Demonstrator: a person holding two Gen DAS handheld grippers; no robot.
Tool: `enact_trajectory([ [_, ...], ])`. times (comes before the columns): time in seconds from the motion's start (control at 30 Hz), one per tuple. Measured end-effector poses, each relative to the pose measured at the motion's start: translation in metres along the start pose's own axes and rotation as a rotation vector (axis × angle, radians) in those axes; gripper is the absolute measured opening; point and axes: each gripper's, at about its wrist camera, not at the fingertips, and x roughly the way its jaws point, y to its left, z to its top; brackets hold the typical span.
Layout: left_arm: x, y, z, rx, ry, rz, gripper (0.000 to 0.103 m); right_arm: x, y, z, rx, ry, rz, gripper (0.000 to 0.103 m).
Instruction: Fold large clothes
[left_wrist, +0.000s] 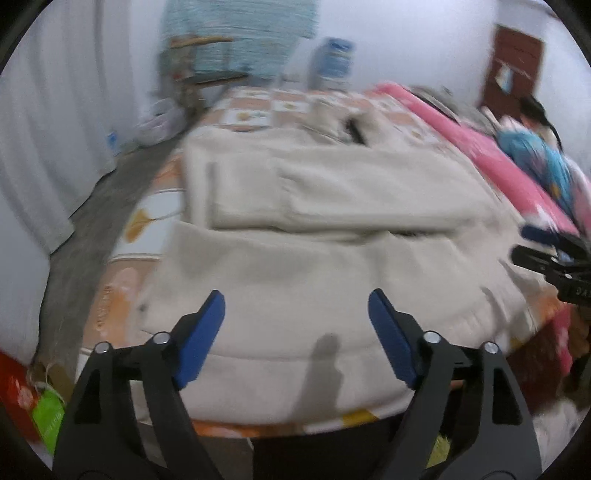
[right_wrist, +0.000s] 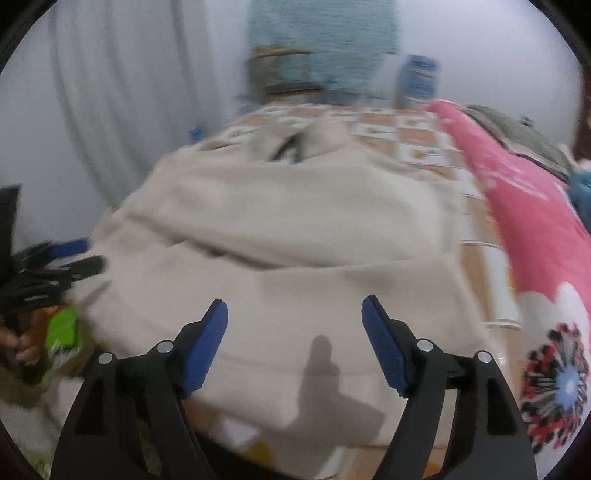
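Observation:
A large cream fleece garment (left_wrist: 314, 229) lies spread on the bed, its sleeves folded across the chest and its hem toward me. It also shows in the right wrist view (right_wrist: 280, 236). My left gripper (left_wrist: 295, 306) is open and empty, hovering over the hem near the bed's front edge. My right gripper (right_wrist: 294, 310) is open and empty, also above the hem. The right gripper shows at the right edge of the left wrist view (left_wrist: 532, 251), and the left gripper at the left edge of the right wrist view (right_wrist: 66, 258). Both views are motion-blurred.
The bed has an orange and white checked sheet (left_wrist: 251, 110). A pink flowered quilt (right_wrist: 524, 206) lies along its right side. A wooden shelf (left_wrist: 203, 62) and a blue box (left_wrist: 332, 59) stand at the far wall. A green packet (left_wrist: 48, 417) lies on the floor at left.

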Motion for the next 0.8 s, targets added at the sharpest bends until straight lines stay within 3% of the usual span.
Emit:
enact_trajectory([
  [0.13, 0.018, -0.018, -0.014, 0.053, 0.074, 0.038, 0.078, 0.016, 0.019, -0.014, -0.046, 0.065, 0.028, 0.073],
  [0.2, 0.018, -0.020, -0.017, 0.051, 0.067, 0.046, 0.079, 0.029, 0.023, -0.023, -0.056, 0.104, 0.010, 0.074],
  [0.33, 0.018, -0.018, -0.015, 0.037, 0.067, 0.046, 0.079, 0.028, 0.026, -0.024, -0.069, 0.097, -0.009, 0.076],
  [0.57, 0.018, -0.018, -0.014, 0.034, 0.068, 0.050, 0.079, 0.015, 0.025, -0.015, -0.053, 0.053, 0.030, 0.076],
  [0.8, 0.019, -0.018, -0.012, 0.034, 0.077, 0.057, 0.079, 0.032, 0.033, -0.022, -0.077, 0.103, 0.012, 0.077],
])
